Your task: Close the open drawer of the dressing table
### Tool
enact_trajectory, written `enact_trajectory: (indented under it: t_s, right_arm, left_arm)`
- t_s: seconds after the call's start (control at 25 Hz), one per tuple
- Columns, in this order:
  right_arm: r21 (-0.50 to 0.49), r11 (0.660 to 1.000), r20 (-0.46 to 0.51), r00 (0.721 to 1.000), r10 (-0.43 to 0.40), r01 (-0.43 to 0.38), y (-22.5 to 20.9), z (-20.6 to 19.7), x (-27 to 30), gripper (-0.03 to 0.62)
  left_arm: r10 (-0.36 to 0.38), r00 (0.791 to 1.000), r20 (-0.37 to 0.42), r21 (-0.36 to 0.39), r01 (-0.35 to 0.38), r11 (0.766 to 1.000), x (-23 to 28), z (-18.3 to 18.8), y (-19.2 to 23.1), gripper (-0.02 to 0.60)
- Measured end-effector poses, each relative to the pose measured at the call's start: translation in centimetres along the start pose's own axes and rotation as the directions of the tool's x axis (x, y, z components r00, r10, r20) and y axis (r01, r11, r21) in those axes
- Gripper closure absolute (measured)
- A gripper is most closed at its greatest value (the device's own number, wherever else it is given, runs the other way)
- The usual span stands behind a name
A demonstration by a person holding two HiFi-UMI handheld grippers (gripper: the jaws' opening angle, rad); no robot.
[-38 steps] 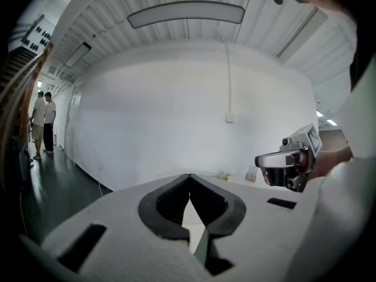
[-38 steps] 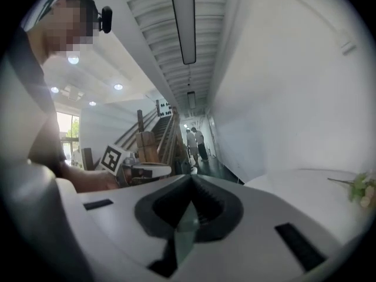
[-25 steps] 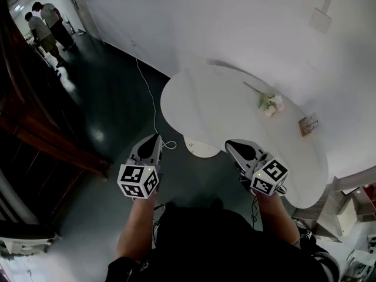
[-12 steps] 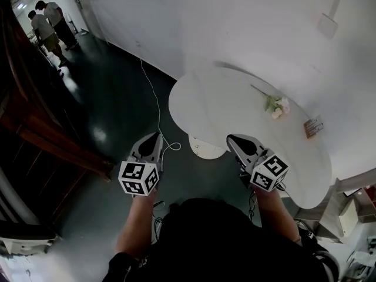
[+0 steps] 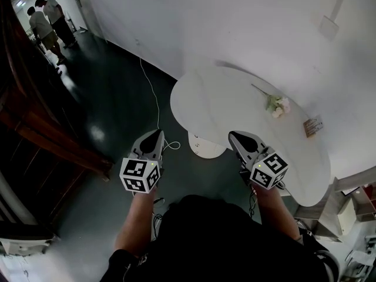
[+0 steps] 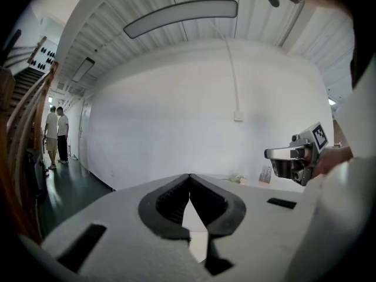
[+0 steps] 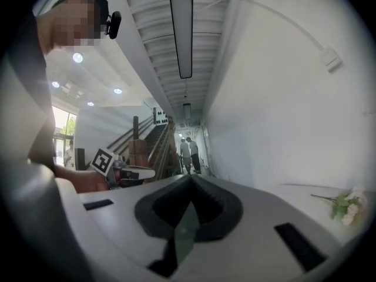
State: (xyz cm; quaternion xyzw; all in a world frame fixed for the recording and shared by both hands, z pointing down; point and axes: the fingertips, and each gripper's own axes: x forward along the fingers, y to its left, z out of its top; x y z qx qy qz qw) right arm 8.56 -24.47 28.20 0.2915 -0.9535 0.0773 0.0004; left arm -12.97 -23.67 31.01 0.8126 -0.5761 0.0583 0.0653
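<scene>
No drawer shows in any view. A white oval table (image 5: 223,101) stands against the white wall on a round base (image 5: 205,147). My left gripper (image 5: 157,136) hangs over the dark floor just left of that base, jaws closed tip to tip with nothing between them (image 6: 189,177). My right gripper (image 5: 234,137) hovers at the table's near edge, also shut and empty (image 7: 191,177). Each gripper appears in the other's view: the right gripper (image 6: 277,154) and the left gripper (image 7: 141,171).
A small flower sprig (image 5: 276,104) and a card (image 5: 312,126) lie on the table. A white cable (image 5: 155,101) trails over the floor. A wooden staircase (image 5: 41,134) rises at left; two people (image 5: 47,22) stand far down the corridor. Pale furniture (image 5: 346,207) sits at lower right.
The head view has shifted a little, so the table sits slightly further right in frame. Both grippers stay shut and in nearly the same place.
</scene>
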Motion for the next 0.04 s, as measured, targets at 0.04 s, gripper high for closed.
enact_trajectory:
  t_s: [0.04]
  right_arm:
    - [0.001,1.0,-0.001,1.0,-0.001,0.001,0.1,-0.05,-0.04,0.591]
  left_arm:
    - [0.0,1.0,0.001,0.0,0.0,1.0,-0.13,0.01,0.08,0.572]
